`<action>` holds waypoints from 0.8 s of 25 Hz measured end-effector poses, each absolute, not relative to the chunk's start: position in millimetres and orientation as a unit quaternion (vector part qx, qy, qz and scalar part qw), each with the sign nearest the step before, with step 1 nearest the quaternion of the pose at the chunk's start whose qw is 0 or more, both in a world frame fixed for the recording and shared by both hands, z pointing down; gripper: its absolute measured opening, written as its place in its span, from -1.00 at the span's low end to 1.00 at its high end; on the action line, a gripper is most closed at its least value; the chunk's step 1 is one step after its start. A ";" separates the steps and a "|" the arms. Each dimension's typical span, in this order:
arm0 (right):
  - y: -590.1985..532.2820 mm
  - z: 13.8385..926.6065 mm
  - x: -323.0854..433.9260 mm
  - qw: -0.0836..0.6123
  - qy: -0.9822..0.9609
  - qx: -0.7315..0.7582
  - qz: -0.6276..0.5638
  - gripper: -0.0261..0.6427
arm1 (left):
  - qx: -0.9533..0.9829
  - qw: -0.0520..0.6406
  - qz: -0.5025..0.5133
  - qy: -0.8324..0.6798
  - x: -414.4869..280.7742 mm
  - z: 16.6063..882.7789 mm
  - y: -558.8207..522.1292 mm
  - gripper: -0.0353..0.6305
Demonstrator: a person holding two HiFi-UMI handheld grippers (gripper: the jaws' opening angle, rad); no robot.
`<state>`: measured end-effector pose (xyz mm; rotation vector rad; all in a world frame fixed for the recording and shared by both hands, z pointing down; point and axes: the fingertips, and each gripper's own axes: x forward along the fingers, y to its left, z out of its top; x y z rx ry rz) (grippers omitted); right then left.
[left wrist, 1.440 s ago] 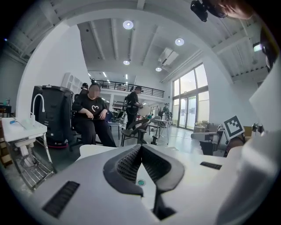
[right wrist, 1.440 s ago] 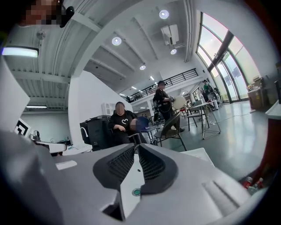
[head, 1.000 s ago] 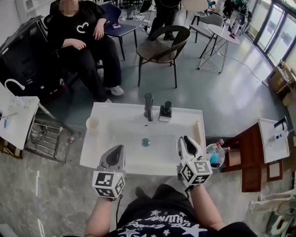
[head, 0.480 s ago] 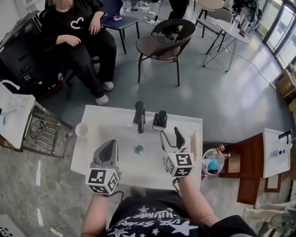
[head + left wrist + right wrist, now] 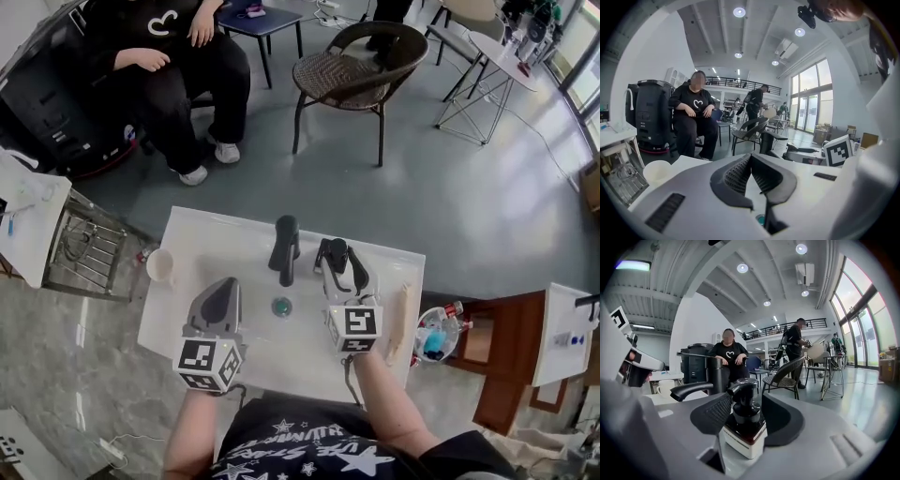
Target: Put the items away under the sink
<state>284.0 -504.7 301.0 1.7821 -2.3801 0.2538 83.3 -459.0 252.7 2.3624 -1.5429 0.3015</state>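
My right gripper (image 5: 747, 411) has its jaws spread with the soap bottle (image 5: 744, 425) standing right between them, squared up for a pinch, I'd say. My left gripper (image 5: 750, 158) has its jaws pressed together, empty, held clear.

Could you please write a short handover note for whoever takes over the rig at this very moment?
Left gripper: shut and empty, over the near left of the sink.
Right gripper: open, jaws either side of the soap dispenser beside the faucet, not closed on it.
Also on the sink top: a cup at the left edge and a long pale item along the right rim.
Done: nothing appears put away yet.
Left: grip the dispenser and stow it under the sink, which is out of view, then the rest.
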 end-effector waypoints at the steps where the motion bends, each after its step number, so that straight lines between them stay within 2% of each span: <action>1: -509.3 302.1 284.1 0.078 -0.796 0.595 0.082 -0.32 | 0.822 0.153 0.106 -0.538 84.2 254.6 -461.3 -0.87; 4: -518.0 305.3 285.4 0.080 -0.799 0.592 0.072 -0.35 | 0.822 0.156 0.111 -0.537 86.7 261.1 -465.9 -0.87; 9: -521.9 302.0 279.5 0.083 -0.802 0.589 0.058 -0.56 | 0.822 0.161 0.115 -0.533 85.0 263.3 -469.6 -0.87; 20: -516.0 292.6 279.0 0.077 -0.793 0.600 0.072 -0.63 | 0.834 0.164 0.108 -0.516 77.3 258.6 -455.3 -0.87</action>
